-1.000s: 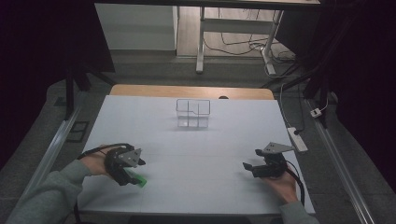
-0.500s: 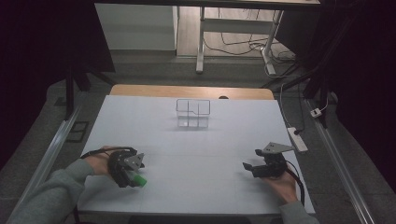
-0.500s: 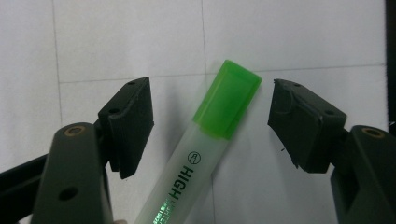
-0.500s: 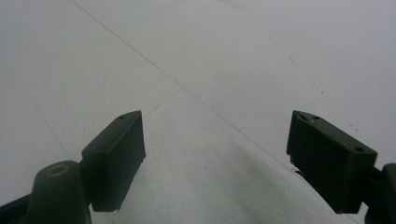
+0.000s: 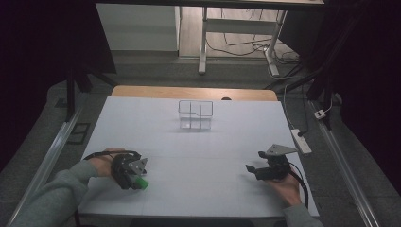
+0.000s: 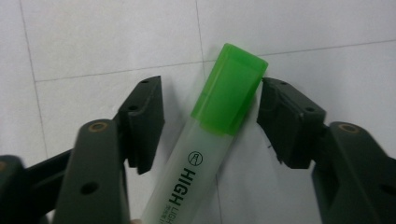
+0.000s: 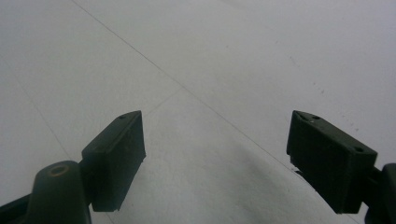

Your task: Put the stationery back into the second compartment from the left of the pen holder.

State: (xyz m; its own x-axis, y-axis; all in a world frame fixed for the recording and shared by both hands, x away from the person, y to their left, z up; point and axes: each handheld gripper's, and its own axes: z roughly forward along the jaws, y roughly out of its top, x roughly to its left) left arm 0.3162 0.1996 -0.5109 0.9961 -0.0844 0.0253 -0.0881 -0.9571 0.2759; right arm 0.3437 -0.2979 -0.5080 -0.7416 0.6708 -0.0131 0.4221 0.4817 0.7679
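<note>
- Two changes since a second ago: my left gripper (image 5: 135, 178) has come down over the green highlighter (image 6: 219, 126), and its jaws have just been closing.
- Left jaw state: apart, with the highlighter between them. The right-hand pad (image 6: 285, 121) stands at the edge of the green cap; the other pad is clear of the barrel, with white table (image 5: 198, 156) showing in the gap. No clamp yet.
- Highlighter position: lying flat on the table at the near left, cap pointing away from my left hand (image 5: 101, 163), well apart from the clear compartment organizer (image 5: 195, 115) at the far middle.
- Right gripper (image 5: 249, 169): resting at the near right, unmoved, jaws wide apart over bare table, nothing between them.
- Meaning, as I judge it: approach is done and the grasp is in progress; further closing should seat both pads on the cap end.
</note>
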